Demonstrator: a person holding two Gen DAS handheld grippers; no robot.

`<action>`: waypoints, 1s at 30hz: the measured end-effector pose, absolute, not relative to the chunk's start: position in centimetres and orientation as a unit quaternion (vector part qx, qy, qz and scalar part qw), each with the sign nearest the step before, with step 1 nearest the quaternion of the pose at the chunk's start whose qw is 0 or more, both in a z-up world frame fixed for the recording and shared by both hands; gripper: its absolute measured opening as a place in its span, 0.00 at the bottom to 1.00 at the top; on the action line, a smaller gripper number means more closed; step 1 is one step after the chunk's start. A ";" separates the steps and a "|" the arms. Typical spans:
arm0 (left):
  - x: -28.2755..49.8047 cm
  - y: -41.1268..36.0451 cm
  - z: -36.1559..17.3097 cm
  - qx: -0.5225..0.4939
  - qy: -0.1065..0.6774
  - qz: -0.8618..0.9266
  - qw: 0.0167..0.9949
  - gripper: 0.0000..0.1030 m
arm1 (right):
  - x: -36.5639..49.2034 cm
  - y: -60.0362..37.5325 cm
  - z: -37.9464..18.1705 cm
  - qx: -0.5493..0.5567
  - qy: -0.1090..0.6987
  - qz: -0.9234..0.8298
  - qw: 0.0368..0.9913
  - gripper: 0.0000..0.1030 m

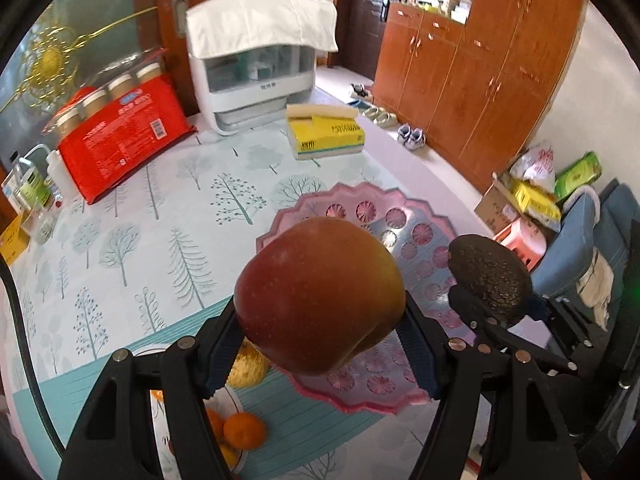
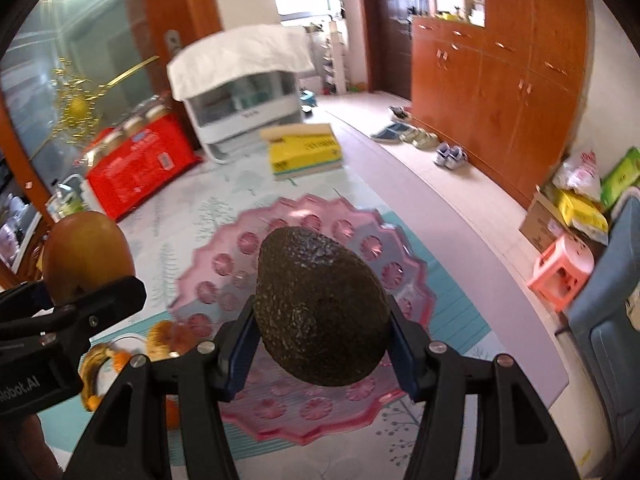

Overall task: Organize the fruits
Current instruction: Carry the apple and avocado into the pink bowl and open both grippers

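Note:
My left gripper [image 1: 320, 344] is shut on a red apple [image 1: 318, 296] and holds it above the near left edge of the pink scalloped tray [image 1: 420, 236]. My right gripper [image 2: 322, 344] is shut on a dark avocado [image 2: 320, 304] and holds it above the same tray [image 2: 340, 216]. The avocado also shows in the left wrist view [image 1: 490, 280], to the right of the apple. The apple shows at the left of the right wrist view [image 2: 88, 256]. The tray holds no fruit that I can see.
A white plate [image 1: 236, 400] with small oranges [image 1: 244, 430] and a yellow fruit [image 1: 248, 368] sits at the near left. A yellow tissue box [image 1: 326, 132], a red package [image 1: 124, 140] and a white appliance [image 1: 256, 80] stand at the back. The table's edge runs along the right.

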State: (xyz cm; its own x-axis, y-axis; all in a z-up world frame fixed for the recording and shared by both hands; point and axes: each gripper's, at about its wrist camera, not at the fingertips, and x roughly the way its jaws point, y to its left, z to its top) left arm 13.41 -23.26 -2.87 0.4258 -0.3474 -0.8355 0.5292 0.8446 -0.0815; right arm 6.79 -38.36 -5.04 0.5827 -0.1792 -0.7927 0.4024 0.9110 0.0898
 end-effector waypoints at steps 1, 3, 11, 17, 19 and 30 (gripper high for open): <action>13.7 -23.6 -3.6 0.103 0.472 -0.260 0.836 0.68 | 6.9 -38.4 -5.4 0.132 0.429 -0.170 0.877 0.57; 14.3 -24.6 -5.1 0.114 0.481 -0.259 0.830 0.68 | 7.3 -38.7 -6.3 0.131 0.437 -0.178 0.872 0.57; 16.5 -27.3 -10.5 0.154 0.512 -0.256 0.806 0.68 | 8.6 -40.0 -10.0 0.141 0.467 -0.199 0.850 0.57; 17.6 -28.5 -13.4 0.172 0.527 -0.255 0.792 0.68 | 9.5 -40.4 -12.6 0.138 0.487 -0.213 0.836 0.57; 18.0 -28.7 -14.1 0.176 0.532 -0.252 0.789 0.68 | 9.6 -40.5 -13.2 0.137 0.490 -0.215 0.834 0.57; 18.9 -28.3 -15.2 0.193 0.529 -0.248 0.788 0.69 | 10.8 -40.0 -14.2 0.124 0.500 -0.212 0.831 0.58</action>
